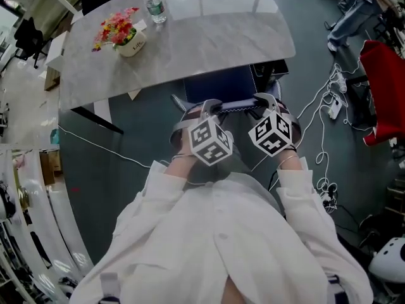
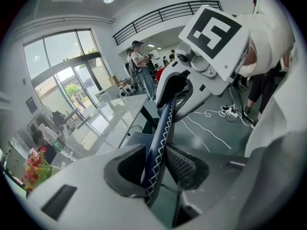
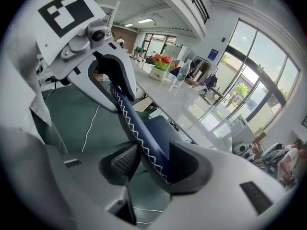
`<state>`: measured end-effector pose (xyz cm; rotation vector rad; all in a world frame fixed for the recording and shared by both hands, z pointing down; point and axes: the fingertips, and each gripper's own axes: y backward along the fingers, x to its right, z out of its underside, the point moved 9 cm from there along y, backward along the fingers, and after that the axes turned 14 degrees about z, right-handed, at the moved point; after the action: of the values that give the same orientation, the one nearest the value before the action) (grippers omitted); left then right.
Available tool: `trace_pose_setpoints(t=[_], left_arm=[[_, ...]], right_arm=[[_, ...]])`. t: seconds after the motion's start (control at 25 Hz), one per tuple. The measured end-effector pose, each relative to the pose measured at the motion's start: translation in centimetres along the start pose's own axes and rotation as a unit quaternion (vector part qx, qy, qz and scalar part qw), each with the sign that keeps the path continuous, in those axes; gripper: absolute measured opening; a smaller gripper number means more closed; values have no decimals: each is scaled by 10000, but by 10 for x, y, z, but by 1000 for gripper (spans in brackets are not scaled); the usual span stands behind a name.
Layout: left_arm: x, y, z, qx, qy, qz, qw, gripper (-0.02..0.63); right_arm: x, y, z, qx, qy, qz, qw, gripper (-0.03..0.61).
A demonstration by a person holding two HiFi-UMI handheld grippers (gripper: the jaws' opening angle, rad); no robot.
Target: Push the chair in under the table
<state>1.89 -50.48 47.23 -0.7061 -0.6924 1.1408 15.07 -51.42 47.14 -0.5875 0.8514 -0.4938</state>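
One chair (image 1: 218,84) stands with its seat partly under the near edge of the one table (image 1: 190,43). Two grippers hold its back (image 1: 237,106): the left gripper (image 2: 154,166) and the right gripper (image 3: 152,164) each have the jaws about half apart and closed on the stitched top edge. On the far left of the table are one flower pot (image 1: 130,43) and one bottle (image 1: 155,8).

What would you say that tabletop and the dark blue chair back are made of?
The tabletop looks like grey marble or a marble-look slab with a polished finish: it has faint mottled veining and bright glossy reflections. The chair back looks like navy leather or an imitation, smooth with a soft sheen and edged in white zigzag stitching. Whether it is real or faux cannot be told.
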Motion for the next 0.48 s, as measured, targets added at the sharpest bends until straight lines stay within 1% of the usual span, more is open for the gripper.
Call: trace_pose_setpoints(t=[0.16,0.48], left_arm=[[-8,-6,-7,2,-22,-44,10000,126],[-32,-15,-17,-8,13,52,10000,118]], right_arm=[[11,-9,1,-116,-27,48,9999,187],[30,-28,-2,-98,-18,217,9997,198]])
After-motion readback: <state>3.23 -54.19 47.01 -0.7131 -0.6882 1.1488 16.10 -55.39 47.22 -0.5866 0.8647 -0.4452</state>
